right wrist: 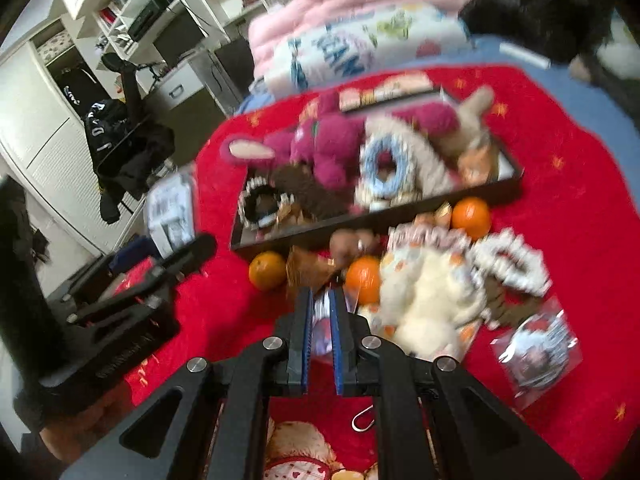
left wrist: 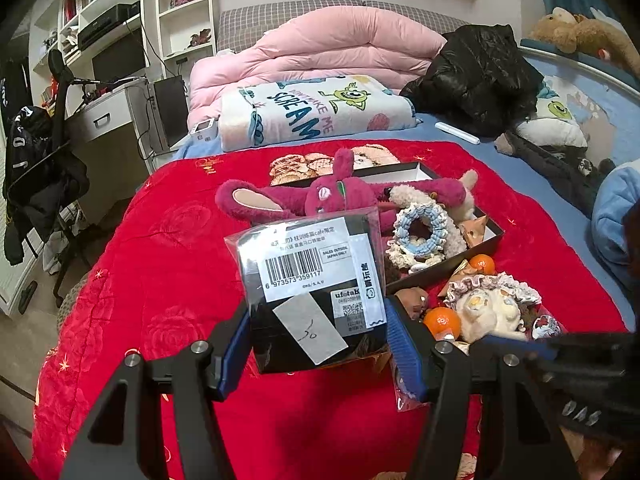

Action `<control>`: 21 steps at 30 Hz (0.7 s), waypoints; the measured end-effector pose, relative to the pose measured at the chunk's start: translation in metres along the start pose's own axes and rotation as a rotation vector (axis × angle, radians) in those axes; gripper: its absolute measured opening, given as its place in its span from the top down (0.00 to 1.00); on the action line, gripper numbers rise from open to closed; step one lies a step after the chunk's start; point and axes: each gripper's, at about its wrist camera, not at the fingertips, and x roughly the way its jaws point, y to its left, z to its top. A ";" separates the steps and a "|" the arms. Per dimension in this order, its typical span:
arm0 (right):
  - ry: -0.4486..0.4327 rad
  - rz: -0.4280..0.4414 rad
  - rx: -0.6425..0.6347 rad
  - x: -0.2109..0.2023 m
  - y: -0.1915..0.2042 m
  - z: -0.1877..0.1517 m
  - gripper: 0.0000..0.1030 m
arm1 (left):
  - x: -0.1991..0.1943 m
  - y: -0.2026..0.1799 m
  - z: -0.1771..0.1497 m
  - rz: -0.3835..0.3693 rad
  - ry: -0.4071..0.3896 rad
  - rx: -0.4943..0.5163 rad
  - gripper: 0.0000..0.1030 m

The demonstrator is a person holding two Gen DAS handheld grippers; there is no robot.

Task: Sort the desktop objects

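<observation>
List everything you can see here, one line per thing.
bagged black box: one, black with white labels, held by the left gripper
tray: one, black, on the red blanket
magenta plush: one, in the tray
scrunchie: one, blue and white, in the tray
oranges: three, orange, on the blanket beside the tray
cream plush: one, on the blanket outside the tray
bagged badge: one, clear bag, blanket's right side
pink duvet: one, behind
left gripper: shut on the box
right gripper: fingers close together, contents blurred
</observation>
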 end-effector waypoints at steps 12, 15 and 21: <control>0.086 -0.036 0.028 0.025 -0.004 -0.012 0.82 | 0.001 0.002 0.000 -0.012 0.005 -0.011 0.38; 0.108 -0.031 0.050 0.027 -0.008 -0.013 0.72 | 0.001 0.001 -0.001 -0.013 0.009 -0.011 0.38; 0.128 0.022 0.087 0.036 -0.013 -0.018 0.71 | 0.002 -0.001 -0.002 -0.016 0.018 -0.002 0.38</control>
